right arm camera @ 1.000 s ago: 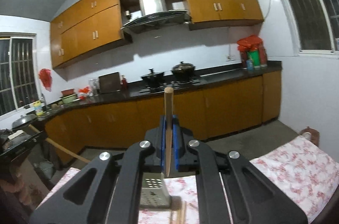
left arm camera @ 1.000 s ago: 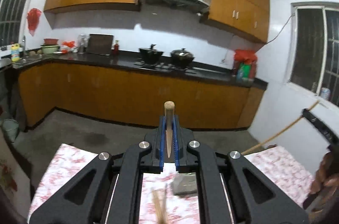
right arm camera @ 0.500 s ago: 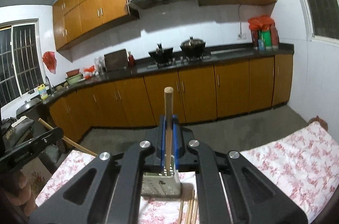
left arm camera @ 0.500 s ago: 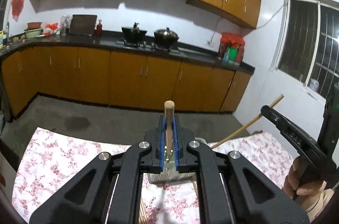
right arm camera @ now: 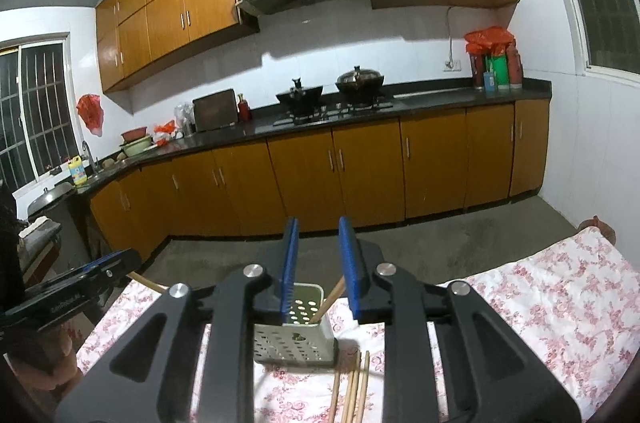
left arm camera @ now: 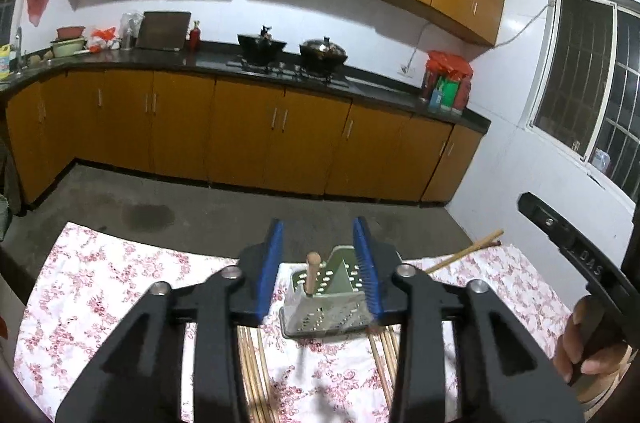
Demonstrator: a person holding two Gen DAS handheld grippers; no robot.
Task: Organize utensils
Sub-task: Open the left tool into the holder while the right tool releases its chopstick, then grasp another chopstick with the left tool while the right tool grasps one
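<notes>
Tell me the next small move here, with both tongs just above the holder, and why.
Probably lift both tongs clear and go for loose chopsticks on the cloth. The left tongs and right tongs are opening, their pads off the sticks; one chopstick already stands in the holder, another leans inside it.

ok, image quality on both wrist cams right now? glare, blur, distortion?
Left wrist: strong fisheye bending of the counter, dark vignette corners, chopsticks on the table slightly soft, holder sharp. Right wrist: same barrel distortion, glare on upper cabinets, hard hood shadow on the wall, no motion blur.
</notes>
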